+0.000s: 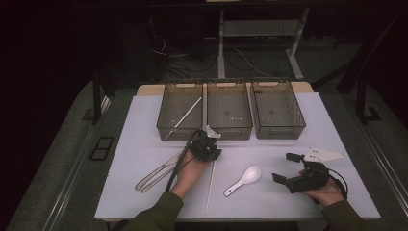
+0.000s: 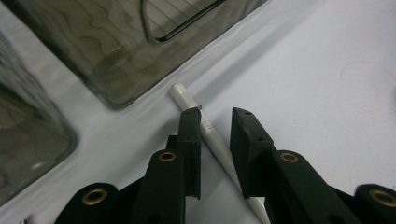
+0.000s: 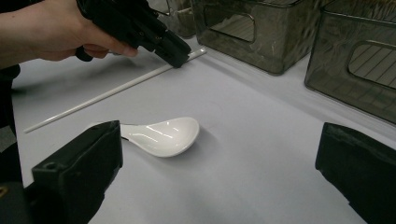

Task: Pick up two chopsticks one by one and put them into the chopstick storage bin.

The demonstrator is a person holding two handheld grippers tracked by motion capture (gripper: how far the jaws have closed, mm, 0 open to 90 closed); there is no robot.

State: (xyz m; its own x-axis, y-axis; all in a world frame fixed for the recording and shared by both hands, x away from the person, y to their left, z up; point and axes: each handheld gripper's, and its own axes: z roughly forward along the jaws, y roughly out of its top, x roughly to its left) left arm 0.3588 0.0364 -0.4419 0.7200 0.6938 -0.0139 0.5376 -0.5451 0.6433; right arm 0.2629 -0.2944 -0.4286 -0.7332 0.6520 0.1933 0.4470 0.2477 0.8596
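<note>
A long white chopstick [image 1: 210, 185] lies on the white table, running away from the front edge. My left gripper [image 1: 208, 144] points down over its far end. In the left gripper view the chopstick [image 2: 212, 137] lies between the narrowed jaws of my left gripper [image 2: 215, 116]. It rests against one jaw, with a gap to the other. In the right gripper view my left gripper [image 3: 177, 58] sits on the chopstick [image 3: 112, 92]. My right gripper [image 1: 284, 167] rests at the front right, open wide, facing a white ceramic spoon [image 1: 245, 178] [image 3: 163, 134].
Three dark translucent bins [image 1: 229, 108] stand side by side at the back of the table. The left bin [image 1: 175, 103] holds another white chopstick [image 1: 185, 115]. Metal cutlery [image 1: 156, 172] lies at the front left. A bin corner [image 2: 126, 51] stands just beyond the left jaws.
</note>
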